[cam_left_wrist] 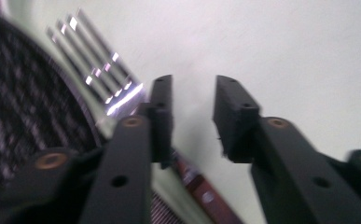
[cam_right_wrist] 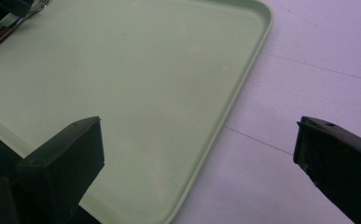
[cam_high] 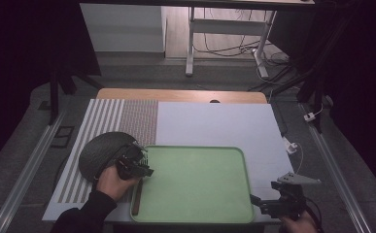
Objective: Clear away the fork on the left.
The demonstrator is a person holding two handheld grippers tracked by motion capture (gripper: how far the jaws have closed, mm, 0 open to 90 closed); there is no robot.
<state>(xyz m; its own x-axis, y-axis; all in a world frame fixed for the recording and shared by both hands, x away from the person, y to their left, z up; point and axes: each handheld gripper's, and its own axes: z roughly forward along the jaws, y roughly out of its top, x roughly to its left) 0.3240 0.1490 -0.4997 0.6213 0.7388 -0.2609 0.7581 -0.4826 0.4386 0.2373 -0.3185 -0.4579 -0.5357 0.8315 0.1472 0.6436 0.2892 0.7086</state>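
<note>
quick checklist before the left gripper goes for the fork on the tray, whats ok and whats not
1. Left gripper open: ok, jaws stand apart with nothing between them.
2. Fork inside the green tray: ok, it lies along the tray's left edge, tines toward the far side.
3. Jaws lined up on the fork: not ok, the tines sit left of the gap and the brown handle runs under the left jaw.
4. Dark round mat clear of the fork: cannot tell, it lies right beside the tines.
5. Right gripper out of the way: ok, open at the tray's near right corner.
</note>
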